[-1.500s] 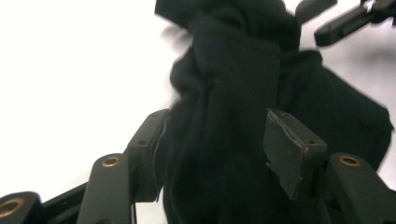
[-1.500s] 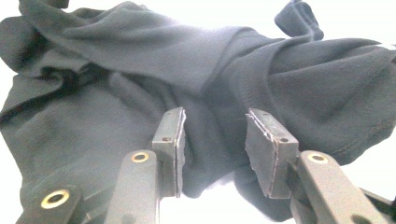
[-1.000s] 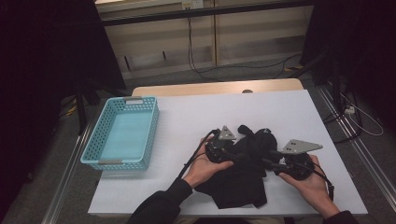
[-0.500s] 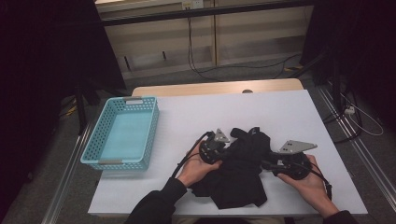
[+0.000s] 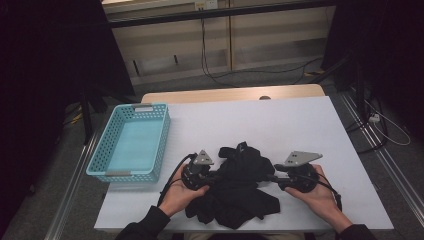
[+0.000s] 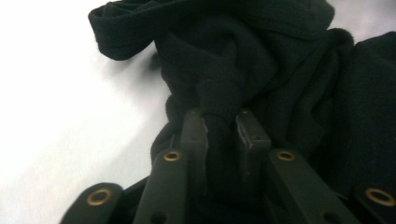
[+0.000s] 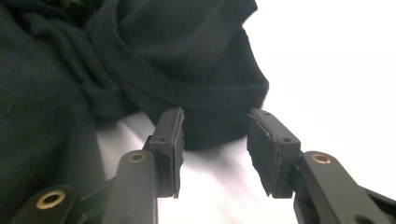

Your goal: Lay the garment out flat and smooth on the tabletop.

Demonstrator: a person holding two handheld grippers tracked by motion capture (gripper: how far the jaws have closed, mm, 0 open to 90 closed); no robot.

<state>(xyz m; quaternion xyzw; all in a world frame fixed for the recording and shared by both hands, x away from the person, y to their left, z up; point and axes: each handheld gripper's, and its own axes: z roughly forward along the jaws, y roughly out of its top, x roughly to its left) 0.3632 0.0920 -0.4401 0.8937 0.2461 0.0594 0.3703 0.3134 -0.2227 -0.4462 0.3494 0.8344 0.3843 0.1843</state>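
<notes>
In the high view, a crumpled black garment [image 5: 239,187] lies near the tabletop's [image 5: 300,125] near edge, long axis front-to-back. Left gripper [image 6: 223,126] view: jaws clamp a fold. Right gripper [image 7: 215,140] view: jaws spread, the hem just beyond them.

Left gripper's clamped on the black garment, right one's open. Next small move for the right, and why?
Probably ease the right gripper forward and shut it on the black garment. Its jaws stand open with a hemmed fold just ahead of them, while the left gripper already pinches a bunch of cloth.
</notes>
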